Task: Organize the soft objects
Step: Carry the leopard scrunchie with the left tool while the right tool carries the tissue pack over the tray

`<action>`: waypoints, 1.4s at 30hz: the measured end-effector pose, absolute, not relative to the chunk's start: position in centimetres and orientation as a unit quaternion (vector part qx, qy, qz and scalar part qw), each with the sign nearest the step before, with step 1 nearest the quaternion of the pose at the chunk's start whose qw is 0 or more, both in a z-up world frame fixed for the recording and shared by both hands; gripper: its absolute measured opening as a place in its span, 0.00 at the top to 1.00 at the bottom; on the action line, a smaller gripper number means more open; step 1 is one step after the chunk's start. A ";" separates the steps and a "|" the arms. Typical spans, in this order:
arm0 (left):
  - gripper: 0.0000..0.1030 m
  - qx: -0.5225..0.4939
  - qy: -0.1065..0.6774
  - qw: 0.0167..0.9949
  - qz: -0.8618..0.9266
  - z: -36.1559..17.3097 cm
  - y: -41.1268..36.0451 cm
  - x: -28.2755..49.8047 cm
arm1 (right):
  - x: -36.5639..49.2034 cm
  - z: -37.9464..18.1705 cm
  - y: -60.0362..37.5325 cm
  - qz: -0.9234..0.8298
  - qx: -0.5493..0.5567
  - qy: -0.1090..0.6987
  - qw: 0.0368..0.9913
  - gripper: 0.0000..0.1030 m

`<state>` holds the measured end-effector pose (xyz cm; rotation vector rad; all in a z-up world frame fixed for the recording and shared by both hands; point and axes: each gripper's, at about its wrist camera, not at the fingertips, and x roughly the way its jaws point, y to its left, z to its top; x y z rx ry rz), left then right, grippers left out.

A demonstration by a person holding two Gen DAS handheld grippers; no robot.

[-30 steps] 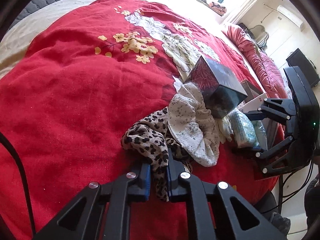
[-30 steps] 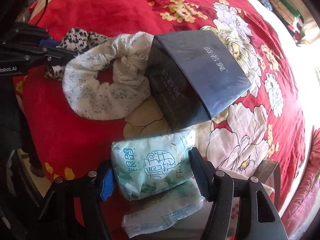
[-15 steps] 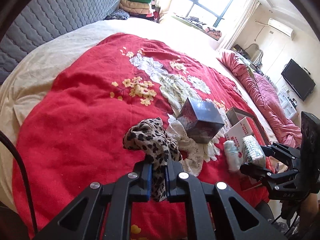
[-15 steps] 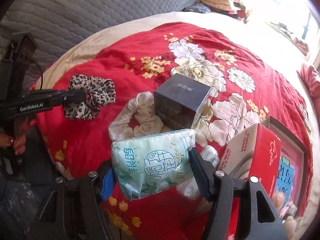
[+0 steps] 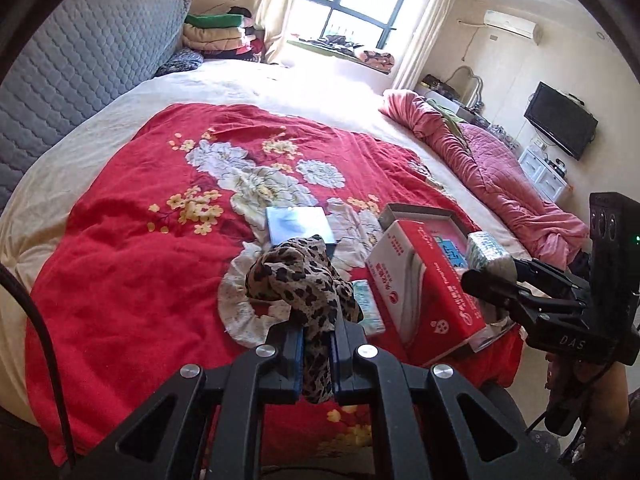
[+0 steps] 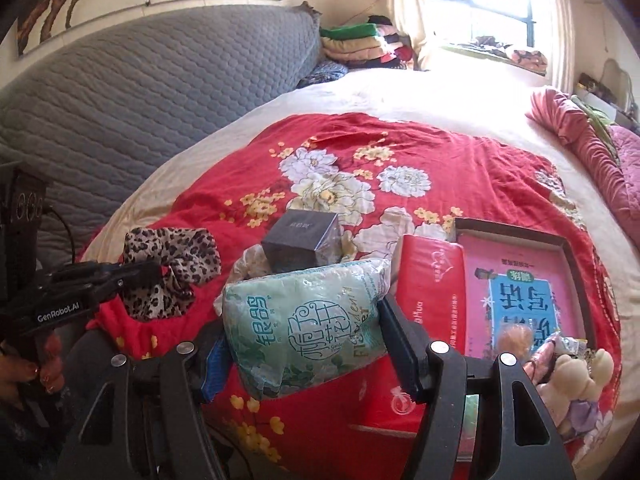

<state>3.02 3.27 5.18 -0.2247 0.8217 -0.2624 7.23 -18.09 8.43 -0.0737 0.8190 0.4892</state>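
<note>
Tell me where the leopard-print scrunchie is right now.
The leopard-print scrunchie hangs pinched in the left tool, lifted above the white floral scrunchie on the red bedspread; in the right wrist view it shows at left.

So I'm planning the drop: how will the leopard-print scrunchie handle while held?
Probably floppy: the leopard-print scrunchie droops from the left hand-held gripper. Likely light, since a pinch on one fold carries it. It may swing.
</note>
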 end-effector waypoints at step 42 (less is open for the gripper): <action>0.90 0.008 0.425 0.867 -0.261 7.2 -19.8 9.0 | 5.0 9.2 -36.6 0.039 0.060 0.339 0.938 0.34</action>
